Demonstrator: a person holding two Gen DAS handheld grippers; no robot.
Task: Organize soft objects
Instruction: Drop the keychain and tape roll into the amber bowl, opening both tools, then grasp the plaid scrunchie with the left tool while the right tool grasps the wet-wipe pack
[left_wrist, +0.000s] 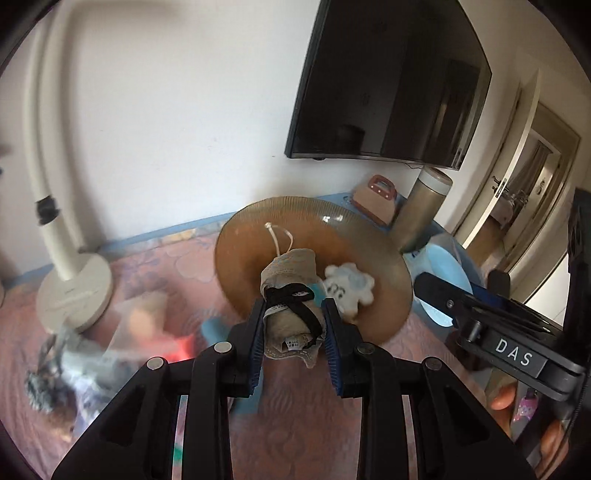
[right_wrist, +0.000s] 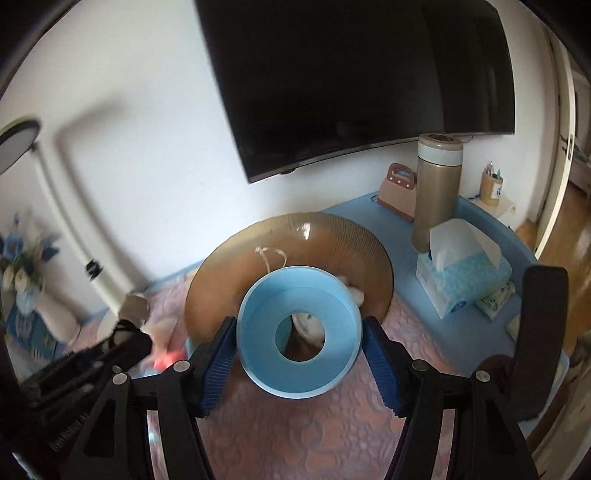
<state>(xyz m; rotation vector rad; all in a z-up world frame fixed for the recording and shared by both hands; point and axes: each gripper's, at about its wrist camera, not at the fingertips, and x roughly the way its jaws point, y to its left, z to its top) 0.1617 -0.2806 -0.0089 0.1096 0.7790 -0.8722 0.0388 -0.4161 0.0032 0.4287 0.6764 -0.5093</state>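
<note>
Carrying two things at once, I have my left claw (left_wrist: 293, 328) clamped on a rolled beige sock (left_wrist: 290, 291) bound by a black band, its blue pads pressing both sides of the bundle. My right claw (right_wrist: 299, 354) stands much wider, closed around a pale blue ring-shaped holder (right_wrist: 299, 332) whose outer wall sits between the pads.

Both are lifted clear of the pink quilted surface (left_wrist: 295, 424), just in front of the amber ribbed dish (left_wrist: 295, 218) — a small white-and-blue plush (left_wrist: 349, 288) already lies in it. I judge this the transfer step: the sock is picked and now needs a resting place, likely the dish or the holder.

Next comes a short forward reach and a gentle release, so the roll does not spring open.

Room is fair ahead, tighter to the right, where the tall flask (right_wrist: 437, 192) and tissue box (right_wrist: 461, 269) stand near the dish rim. On the left, the lamp base (left_wrist: 74, 291) and a blurred heap of soft things (left_wrist: 92, 362) keep me honest. The two claws hang close together — I should move one at a time.
</note>
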